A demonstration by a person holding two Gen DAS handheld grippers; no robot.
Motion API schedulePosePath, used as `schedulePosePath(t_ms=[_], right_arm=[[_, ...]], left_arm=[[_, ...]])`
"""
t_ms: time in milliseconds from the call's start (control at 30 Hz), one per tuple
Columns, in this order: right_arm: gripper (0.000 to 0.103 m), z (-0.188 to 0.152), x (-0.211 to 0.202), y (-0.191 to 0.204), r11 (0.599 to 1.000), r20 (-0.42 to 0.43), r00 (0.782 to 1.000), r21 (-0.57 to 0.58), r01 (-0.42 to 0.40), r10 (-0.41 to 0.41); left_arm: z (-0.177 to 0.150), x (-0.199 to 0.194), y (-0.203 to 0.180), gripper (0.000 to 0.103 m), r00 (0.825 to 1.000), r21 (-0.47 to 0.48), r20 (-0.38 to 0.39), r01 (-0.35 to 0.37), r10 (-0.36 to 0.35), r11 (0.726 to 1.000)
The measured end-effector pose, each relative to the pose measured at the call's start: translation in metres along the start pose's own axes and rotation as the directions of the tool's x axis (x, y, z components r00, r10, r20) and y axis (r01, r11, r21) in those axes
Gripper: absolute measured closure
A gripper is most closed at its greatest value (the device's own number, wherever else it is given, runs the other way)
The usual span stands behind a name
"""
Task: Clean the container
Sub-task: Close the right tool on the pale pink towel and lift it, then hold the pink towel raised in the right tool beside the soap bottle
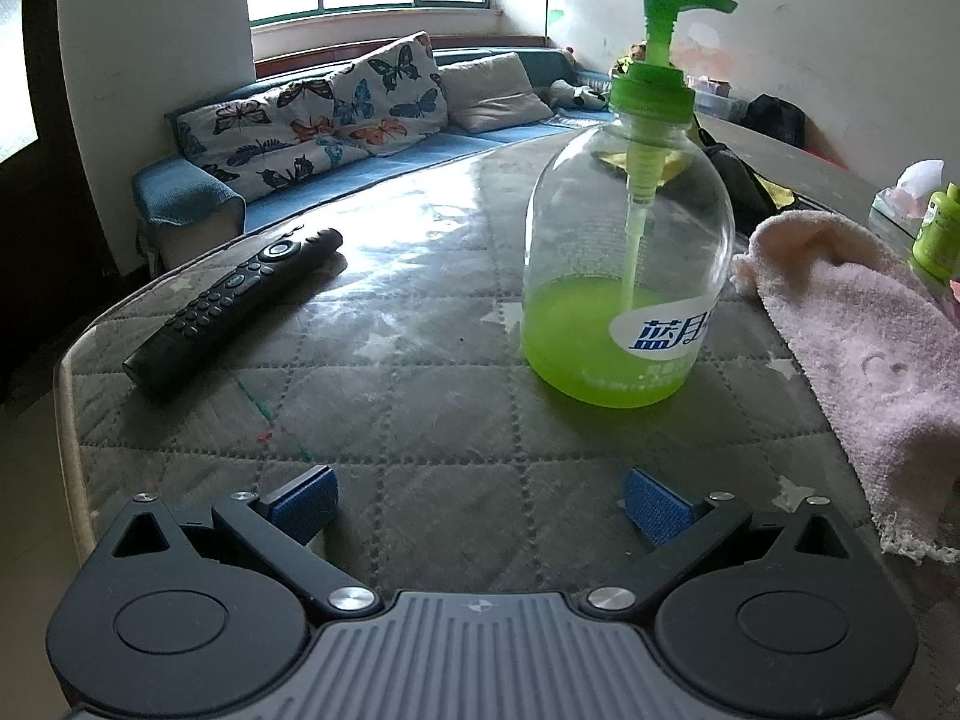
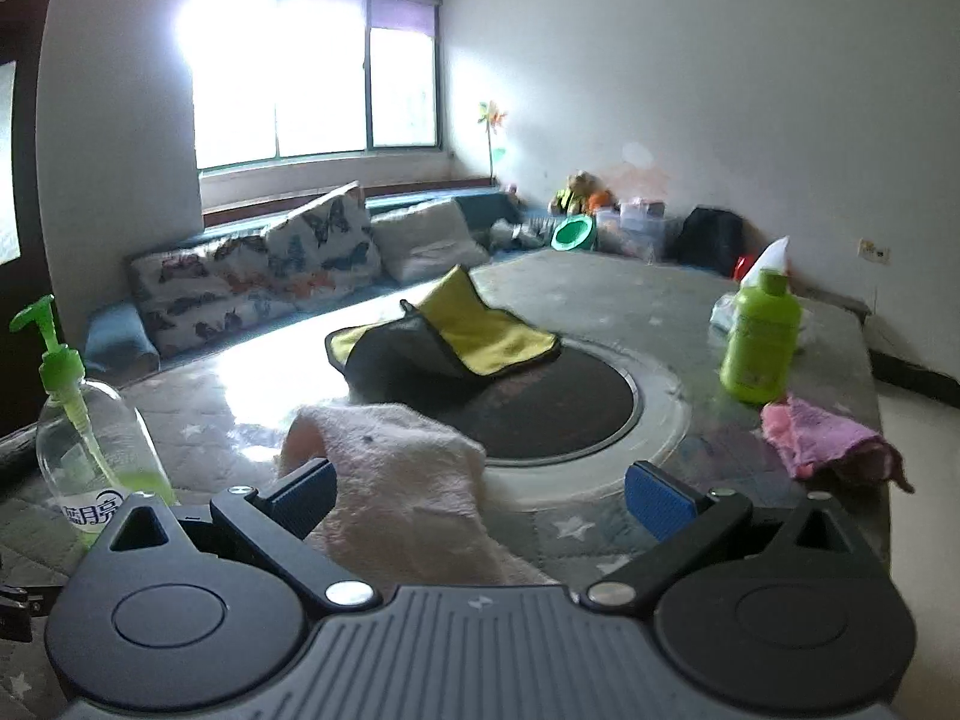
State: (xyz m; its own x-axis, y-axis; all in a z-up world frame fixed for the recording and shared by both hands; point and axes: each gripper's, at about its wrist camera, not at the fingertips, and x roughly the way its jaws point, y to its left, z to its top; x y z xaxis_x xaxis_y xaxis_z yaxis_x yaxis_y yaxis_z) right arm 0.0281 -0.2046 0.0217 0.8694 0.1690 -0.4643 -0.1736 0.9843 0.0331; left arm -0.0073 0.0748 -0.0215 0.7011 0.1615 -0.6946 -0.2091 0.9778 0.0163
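A clear pump bottle (image 1: 627,276) with a green pump head and some green liquid at its bottom stands upright on the glass-topped table; the right wrist view shows the pump bottle (image 2: 90,420) at far left. My left gripper (image 1: 480,501) is open, a short way in front of the bottle and slightly left of it, holding nothing. A pale pink towel (image 1: 864,348) lies right of the bottle. My right gripper (image 2: 480,495) is open just above the near part of that towel (image 2: 396,480); its left blue pad (image 2: 306,495) is at the towel's edge.
A black remote (image 1: 234,306) lies at the table's left. A yellow-and-grey cloth (image 2: 456,336) rests on a round dark insert (image 2: 558,414). A green bottle (image 2: 759,342) and a pink rag (image 2: 822,435) sit at the right, near the table's edge. A sofa with cushions (image 2: 264,276) stands behind.
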Motion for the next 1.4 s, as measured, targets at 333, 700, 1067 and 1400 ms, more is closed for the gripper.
schedulePosePath(t_ms=[333, 700, 1067, 1400], right_arm=[[0.0, 0.003, 0.045, 0.007, 0.998, -0.122, 0.992, 0.046, -0.033, 0.039], [0.0, -0.001, 0.077, 0.015, 0.999, -0.199, 0.98, 0.042, -0.015, 0.023], [0.0, -0.013, 0.083, 0.016, 0.999, -0.282, 0.959, 0.046, -0.023, 0.035], [0.0, -0.02, 0.065, 0.016, 1.0, -0.309, 0.951, -0.011, -0.008, 0.004]], left_arm=[[0.002, -0.001, -0.001, 0.0, 1.0, -0.005, -0.016, -0.008, 0.008, 1.0], [0.002, -0.001, -0.002, 0.0, 1.0, -0.011, -0.023, -0.016, 0.015, 1.0], [-0.001, -0.002, -0.003, 0.0, 1.0, -0.015, -0.02, -0.017, 0.017, 1.0], [0.0, -0.003, -0.004, 0.0, 0.999, -0.022, -0.026, -0.024, 0.023, 0.999]])
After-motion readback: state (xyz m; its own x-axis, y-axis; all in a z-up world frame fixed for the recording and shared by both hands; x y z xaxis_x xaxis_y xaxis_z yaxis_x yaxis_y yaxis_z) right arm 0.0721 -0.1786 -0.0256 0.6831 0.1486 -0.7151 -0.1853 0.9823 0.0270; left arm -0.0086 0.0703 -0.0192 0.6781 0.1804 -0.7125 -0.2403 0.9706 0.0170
